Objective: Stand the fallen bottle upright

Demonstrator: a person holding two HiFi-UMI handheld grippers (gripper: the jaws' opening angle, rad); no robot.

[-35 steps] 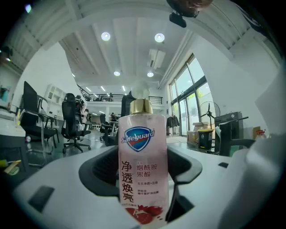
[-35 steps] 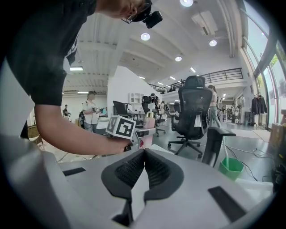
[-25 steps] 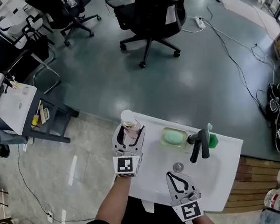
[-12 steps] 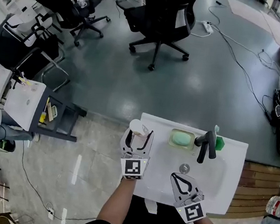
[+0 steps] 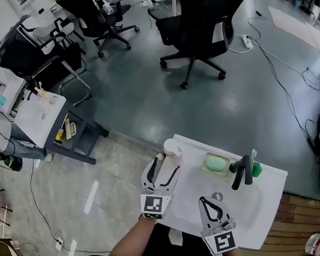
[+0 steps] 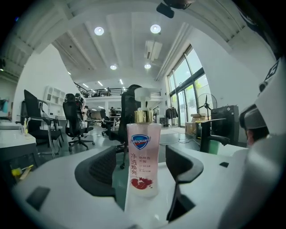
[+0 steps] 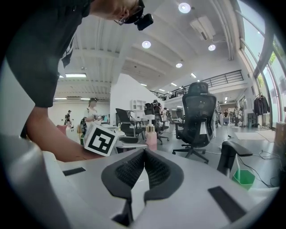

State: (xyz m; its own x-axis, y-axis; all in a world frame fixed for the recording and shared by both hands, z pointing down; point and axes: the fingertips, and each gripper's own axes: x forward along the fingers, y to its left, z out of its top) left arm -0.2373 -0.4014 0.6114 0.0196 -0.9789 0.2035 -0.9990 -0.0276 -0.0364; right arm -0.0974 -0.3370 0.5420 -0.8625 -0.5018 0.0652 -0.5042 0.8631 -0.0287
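Observation:
A pink soap bottle (image 5: 173, 150) with a white pump stands upright on the far left corner of the white sink (image 5: 268, 187). My left gripper (image 5: 167, 166) points level at it from the near side. In the left gripper view the bottle (image 6: 143, 156) shows in the gap of the left gripper (image 6: 140, 166), with space on both sides. Those jaws are opening and neither pad touches it. My right gripper (image 5: 204, 202) hovers over the basin's near side, shut with nothing in it. In the right gripper view, the right gripper (image 7: 144, 154) has its tips together, and the bottle (image 7: 151, 136) stands far off.
A black faucet (image 5: 241, 170) rises at the sink's back. A soap dish (image 5: 216, 164) with a green bar sits left of it, and a green object (image 5: 257, 169) to its right. The drain (image 5: 217, 196) lies mid-basin. Office chairs (image 5: 199, 19) stand on the floor beyond.
My left gripper has drawn back from the bottle, which stays standing where it was. The right gripper has barely moved.

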